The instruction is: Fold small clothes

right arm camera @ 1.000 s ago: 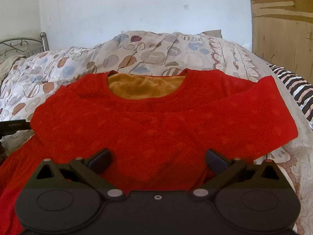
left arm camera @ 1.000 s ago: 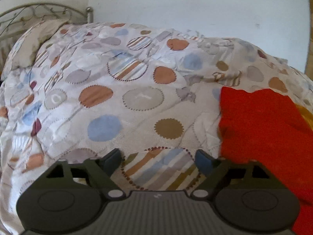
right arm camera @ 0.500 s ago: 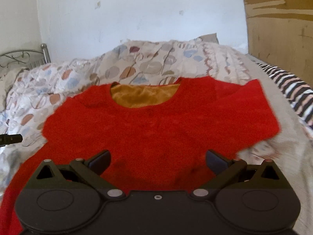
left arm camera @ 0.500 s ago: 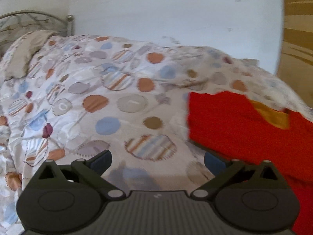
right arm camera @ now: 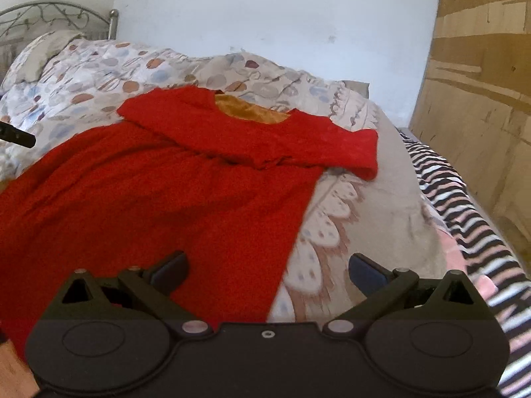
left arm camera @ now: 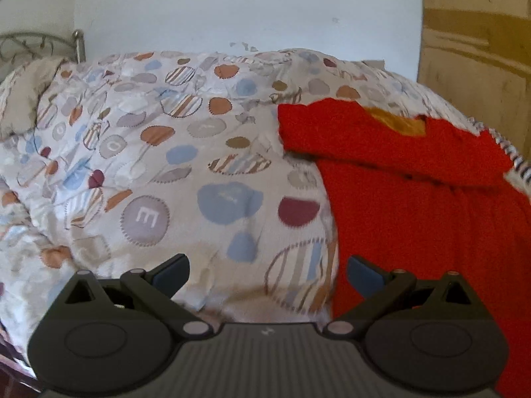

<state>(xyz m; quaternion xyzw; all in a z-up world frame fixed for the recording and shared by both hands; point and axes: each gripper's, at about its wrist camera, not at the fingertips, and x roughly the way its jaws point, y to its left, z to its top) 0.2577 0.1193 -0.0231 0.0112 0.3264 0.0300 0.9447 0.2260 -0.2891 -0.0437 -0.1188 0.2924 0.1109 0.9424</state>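
Note:
A red dress (right arm camera: 159,192) with an orange lining at the neck lies flat on the bed, both sleeves folded across its chest. It also shows in the left wrist view (left arm camera: 424,205), at the right. My left gripper (left arm camera: 268,272) is open and empty, above the quilt just left of the dress's left edge. My right gripper (right arm camera: 268,270) is open and empty, above the dress's right edge near the hem. A tip of the left gripper (right arm camera: 16,136) shows at the far left of the right wrist view.
The bed carries a quilt with coloured circles (left arm camera: 149,172). A pillow (left arm camera: 23,99) and a metal headboard (right arm camera: 56,20) are at the far left. A striped blanket (right arm camera: 464,205) runs along the right edge beside a wooden panel (right arm camera: 481,83). A white wall stands behind.
Both grippers have pulled back towards the near end of the bed and spread apart. The dress now shows at full length. Both stay open.

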